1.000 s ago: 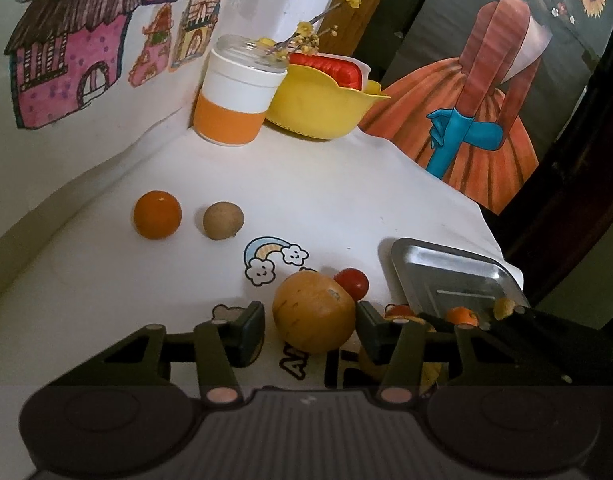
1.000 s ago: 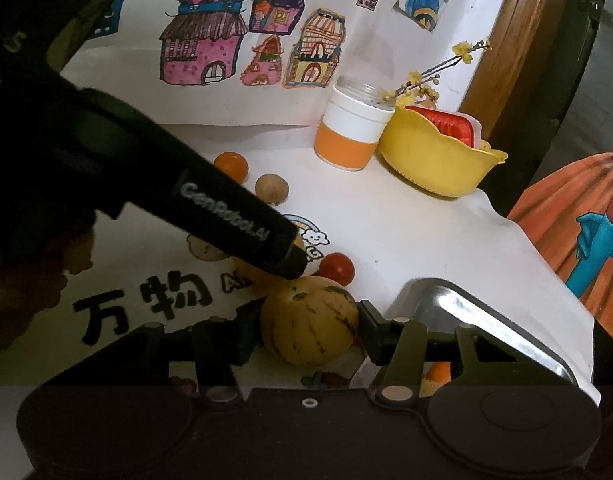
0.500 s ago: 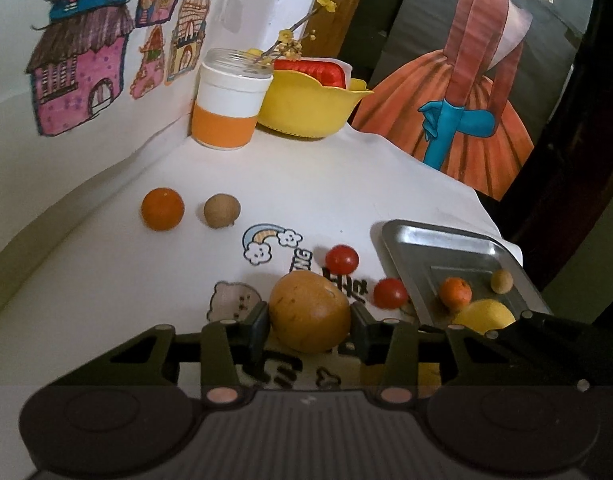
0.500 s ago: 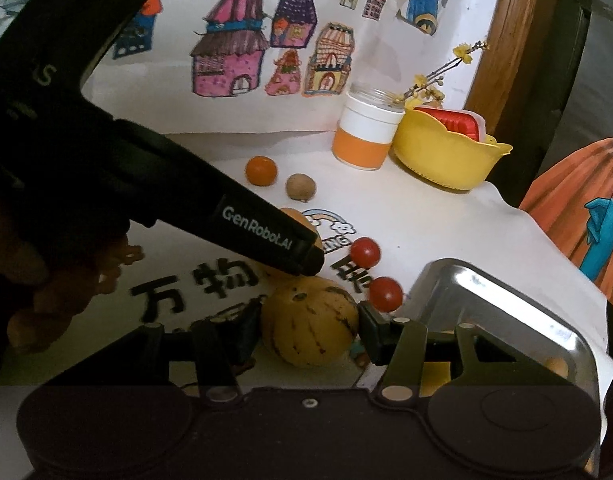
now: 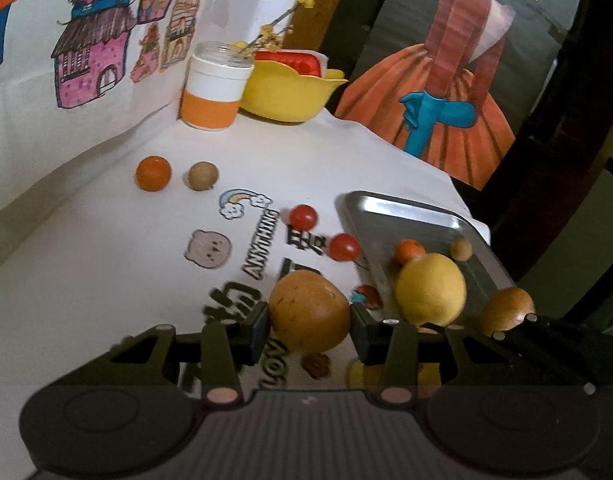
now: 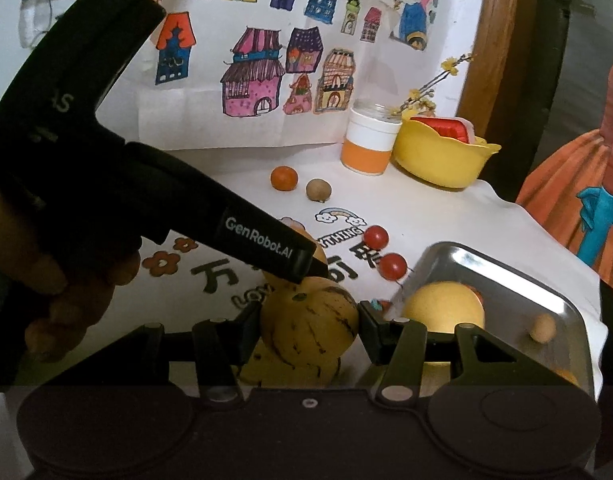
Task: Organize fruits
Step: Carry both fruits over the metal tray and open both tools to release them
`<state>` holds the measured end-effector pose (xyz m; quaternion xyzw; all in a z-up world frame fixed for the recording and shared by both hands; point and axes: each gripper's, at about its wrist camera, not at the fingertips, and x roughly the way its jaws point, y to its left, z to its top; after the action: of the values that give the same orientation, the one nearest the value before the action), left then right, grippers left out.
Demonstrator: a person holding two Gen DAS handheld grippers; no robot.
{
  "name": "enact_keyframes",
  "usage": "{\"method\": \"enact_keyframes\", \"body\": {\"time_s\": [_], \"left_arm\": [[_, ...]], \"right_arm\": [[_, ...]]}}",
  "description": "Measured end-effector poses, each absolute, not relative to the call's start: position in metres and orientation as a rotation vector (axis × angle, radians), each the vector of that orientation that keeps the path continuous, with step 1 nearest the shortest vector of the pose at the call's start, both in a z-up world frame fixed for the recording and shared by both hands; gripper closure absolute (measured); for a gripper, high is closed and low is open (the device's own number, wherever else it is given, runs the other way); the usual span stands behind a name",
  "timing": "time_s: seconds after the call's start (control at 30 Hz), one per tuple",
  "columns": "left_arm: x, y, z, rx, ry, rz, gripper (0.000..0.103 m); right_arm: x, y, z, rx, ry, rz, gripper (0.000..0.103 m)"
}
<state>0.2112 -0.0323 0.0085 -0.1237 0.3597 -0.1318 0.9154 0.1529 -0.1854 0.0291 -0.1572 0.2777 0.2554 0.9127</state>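
White cloth printed with cartoons and lettering covers the table (image 5: 106, 264), and drawings of houses hang on the wall behind it. You hold a fruit in each claw, both lifted just short of the metal tray (image 5: 410, 210), so the step in hand looks like carrying fruit to the tray.

Your left gripper (image 5: 309, 322) is clamped on a round tan-orange fruit (image 5: 308, 312). Your right gripper (image 6: 309, 326) is clamped on a yellow fruit with dark streaks (image 6: 310, 328). The tray lies at about two o'clock from each held fruit.

Inside the tray sit a large yellow fruit (image 5: 430, 290), a small orange fruit (image 5: 408, 250) and a small tan ball (image 5: 461, 249).

Next, each claw likely needs to travel over the rim, lower into a bare patch, then open gently so round fruit does not roll.

Outside the tray, two red tomatoes (image 5: 303, 217) lie near its left edge, and an orange (image 5: 153, 173) and a brown nut-like fruit (image 5: 203, 176) lie at eleven o'clock. At twelve o'clock, a yellow bowl (image 5: 286, 96) holds something red.
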Motion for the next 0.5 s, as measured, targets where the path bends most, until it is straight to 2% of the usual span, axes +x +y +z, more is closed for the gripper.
{"method": "enact_keyframes", "body": {"time_s": [0.5], "left_arm": [[0.188, -0.094, 0.031, -0.233, 0.717, -0.386, 0.057]], "right_arm": [[0.122, -0.265, 0.057, -0.256, 0.498, 0.352, 0.05]]}}
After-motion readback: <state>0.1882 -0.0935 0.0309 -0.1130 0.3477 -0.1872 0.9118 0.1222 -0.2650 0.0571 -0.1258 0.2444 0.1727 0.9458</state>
